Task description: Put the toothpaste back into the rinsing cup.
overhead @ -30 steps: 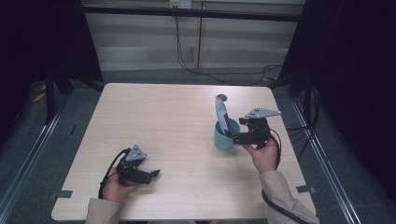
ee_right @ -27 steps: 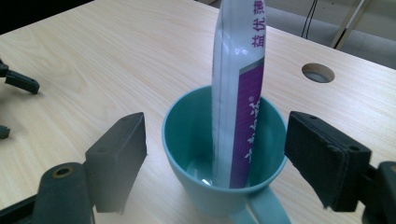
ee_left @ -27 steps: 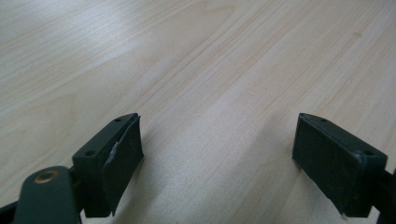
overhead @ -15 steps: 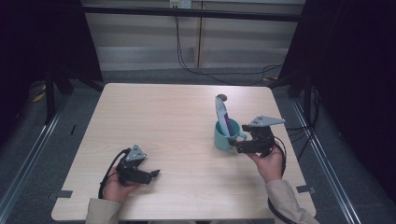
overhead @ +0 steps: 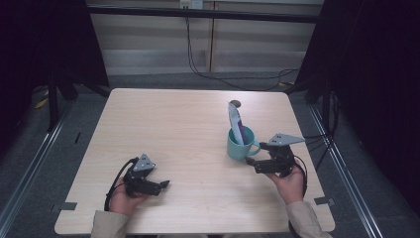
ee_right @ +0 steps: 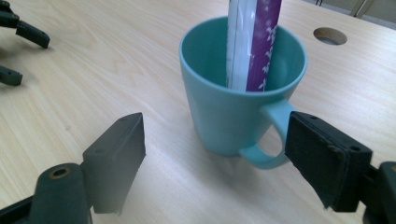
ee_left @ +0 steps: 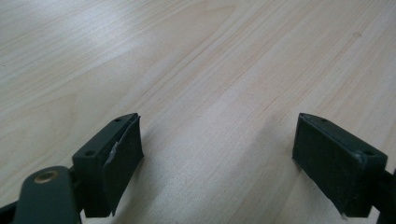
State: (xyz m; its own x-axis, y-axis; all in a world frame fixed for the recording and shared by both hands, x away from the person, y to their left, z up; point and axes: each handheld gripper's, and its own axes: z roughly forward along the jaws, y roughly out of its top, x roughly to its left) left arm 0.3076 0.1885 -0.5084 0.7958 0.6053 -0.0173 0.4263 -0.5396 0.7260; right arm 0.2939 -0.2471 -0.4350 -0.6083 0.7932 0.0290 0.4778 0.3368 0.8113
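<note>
Pale wooden counter (overhead: 188, 134) carries a teal mug (ee_right: 233, 107) holding an upright purple-and-white packet (ee_right: 254, 42), just ahead of the right tool (ee_right: 215, 154), jaws wide and empty; left tool (ee_left: 217, 154) likewise gapes empty, well apart.

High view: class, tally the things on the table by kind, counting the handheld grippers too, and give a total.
Teal mug: 1
Purple-and-white sachet standing in the mug: 1
Handheld grippers: 2, left gripper and right gripper
Total: 4
</note>
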